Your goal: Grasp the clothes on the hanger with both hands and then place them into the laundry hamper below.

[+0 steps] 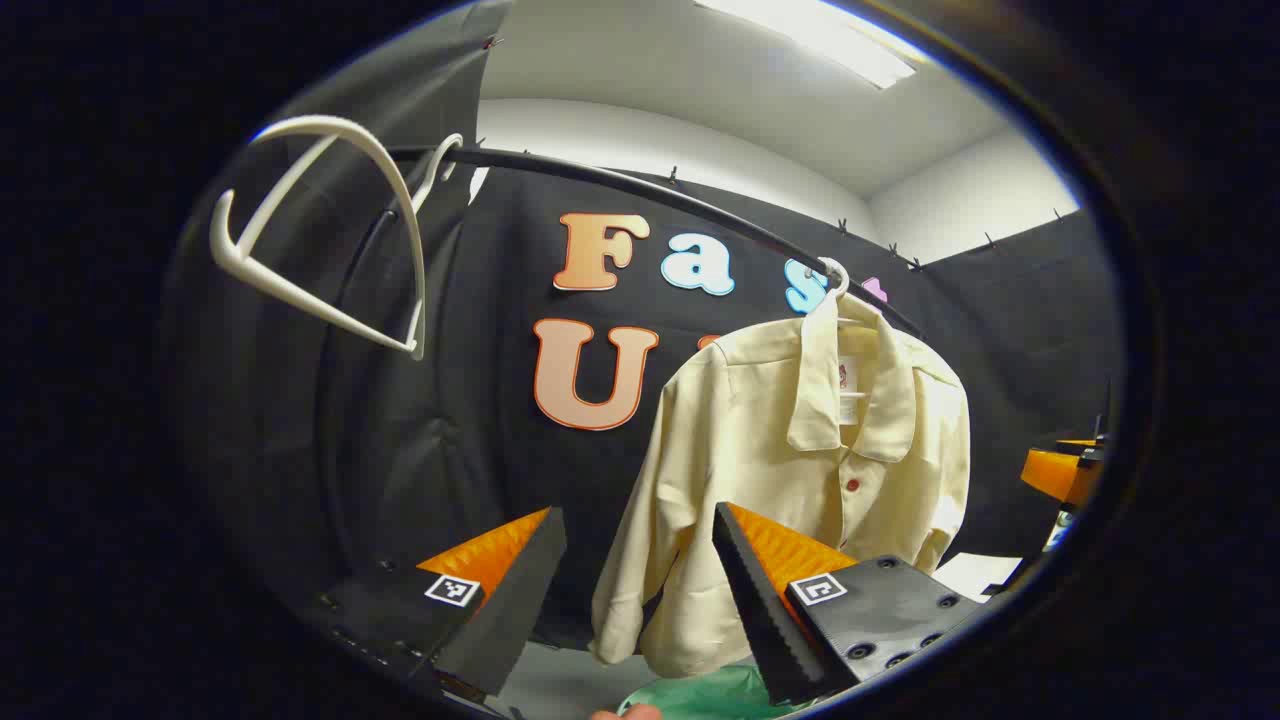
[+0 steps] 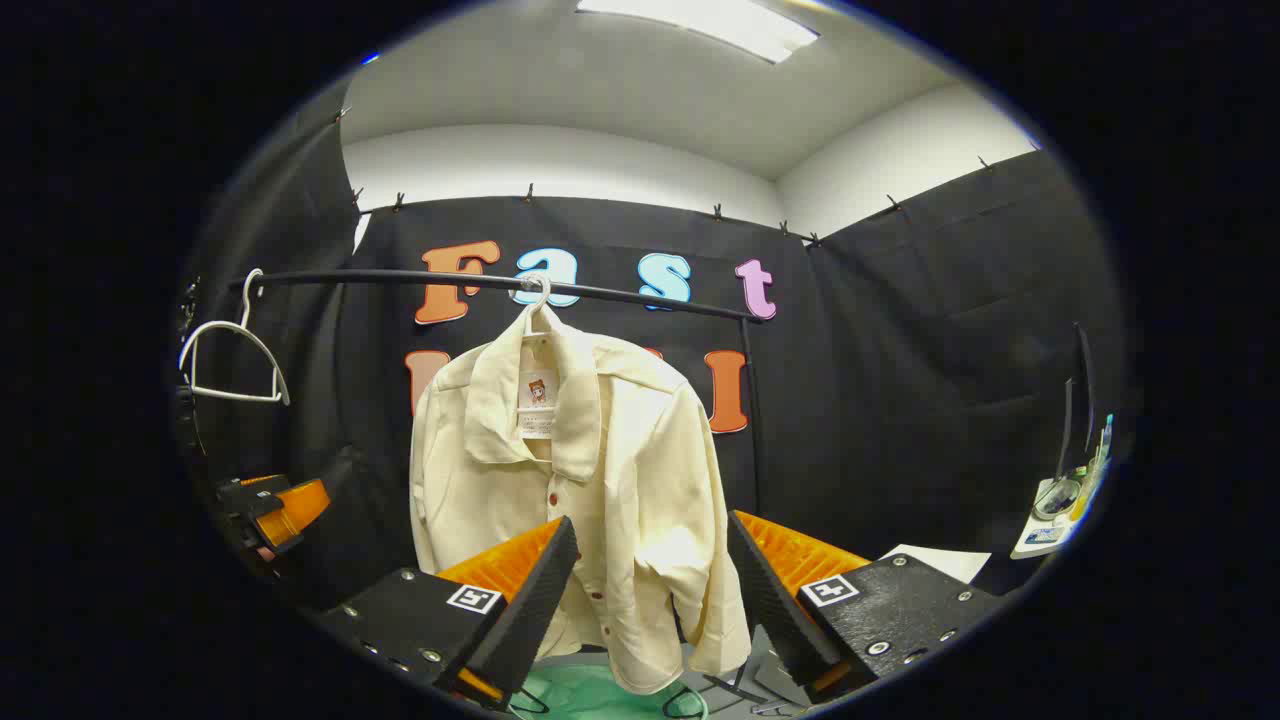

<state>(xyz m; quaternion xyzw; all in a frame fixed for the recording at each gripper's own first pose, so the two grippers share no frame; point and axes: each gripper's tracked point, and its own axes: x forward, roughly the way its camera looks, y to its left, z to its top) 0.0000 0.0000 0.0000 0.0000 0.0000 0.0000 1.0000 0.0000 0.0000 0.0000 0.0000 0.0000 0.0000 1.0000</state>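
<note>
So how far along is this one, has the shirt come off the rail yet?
Nothing is done yet: the cream button-up shirt hangs on its white hanger from the black rail. Both the left gripper and the right gripper are open and short of the shirt. Left to do: grasp it with both, lift it off, and lower it into the green laundry hamper below.

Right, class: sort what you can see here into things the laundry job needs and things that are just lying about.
Needed for the job:
shirt
its hanger
rail
green hamper
left hand-held gripper
right hand-held gripper

Just lying about:
empty hanger
paper sheet
</note>
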